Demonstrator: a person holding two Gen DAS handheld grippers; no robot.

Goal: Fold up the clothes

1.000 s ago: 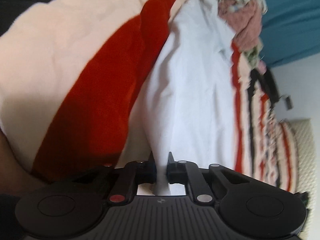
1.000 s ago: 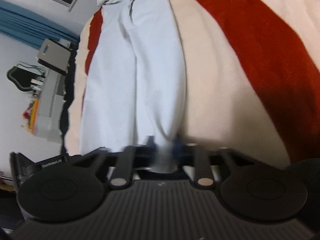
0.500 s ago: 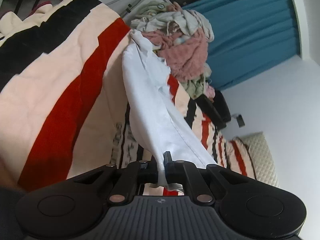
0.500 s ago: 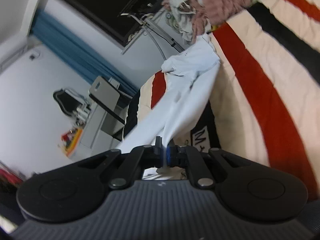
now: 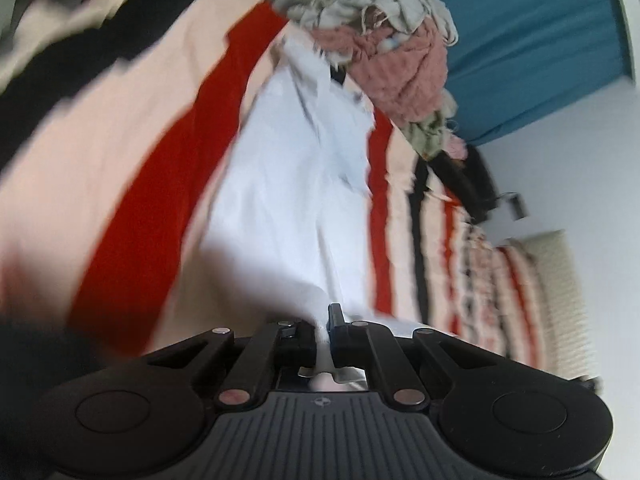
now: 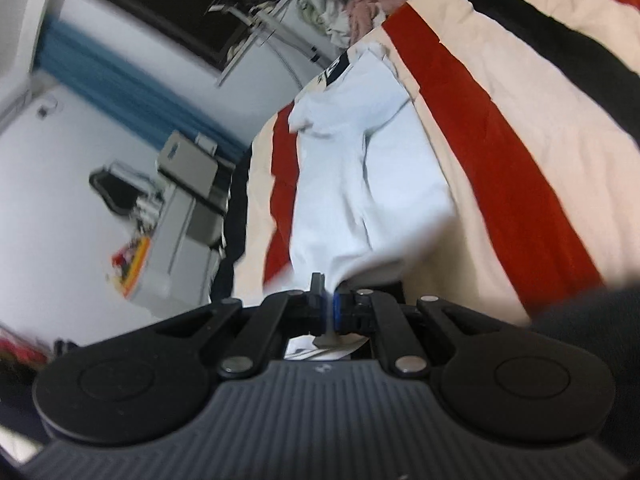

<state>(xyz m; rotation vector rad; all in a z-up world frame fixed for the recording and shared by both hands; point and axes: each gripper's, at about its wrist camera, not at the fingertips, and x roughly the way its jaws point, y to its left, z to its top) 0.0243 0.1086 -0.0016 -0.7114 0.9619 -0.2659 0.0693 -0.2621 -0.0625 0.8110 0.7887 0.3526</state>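
Observation:
A white garment lies stretched along the striped bedspread, its far end near a pile of clothes. My left gripper is shut on the near edge of the garment. The same white garment shows in the right wrist view, reaching away over the bedspread. My right gripper is shut on another part of its near edge. Both views are blurred by motion.
A pile of unfolded clothes sits at the far end of the bed, in front of a blue curtain. A quilted pillow lies at right. A grey cabinet and a drying rack stand beyond the bed's edge.
Both grippers, still shut on the white garment, have swung back down toward the bed; the cloth that hung lifted half a second ago now lies spread along the bedspread.

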